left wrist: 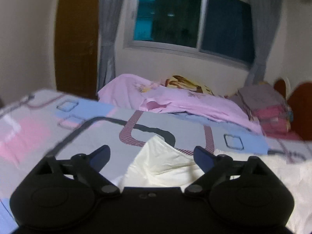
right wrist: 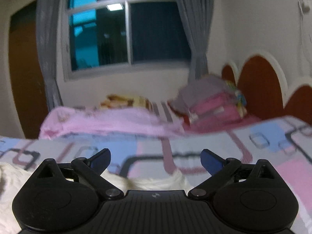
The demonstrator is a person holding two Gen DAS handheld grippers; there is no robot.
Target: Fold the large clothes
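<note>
A cream-white garment [left wrist: 165, 165] lies on the patterned bedsheet [left wrist: 87, 136], one corner pointing away between my left gripper's blue fingertips. My left gripper [left wrist: 151, 153] stands open just above that corner, its pads off the cloth. In the right wrist view a bunched edge of the white garment [right wrist: 156, 182] shows low down, close to the gripper body, and more of it lies at the far left. My right gripper [right wrist: 156, 157] is open over the bedsheet [right wrist: 195, 148] with nothing between its fingers.
A pink blanket [left wrist: 175, 99] is heaped across the far side of the bed. A stack of folded clothes [right wrist: 210, 101] sits by the red-and-white headboard [right wrist: 259, 78]. Beyond are a dark window [left wrist: 185, 19] with grey curtains and a wooden door [left wrist: 78, 39].
</note>
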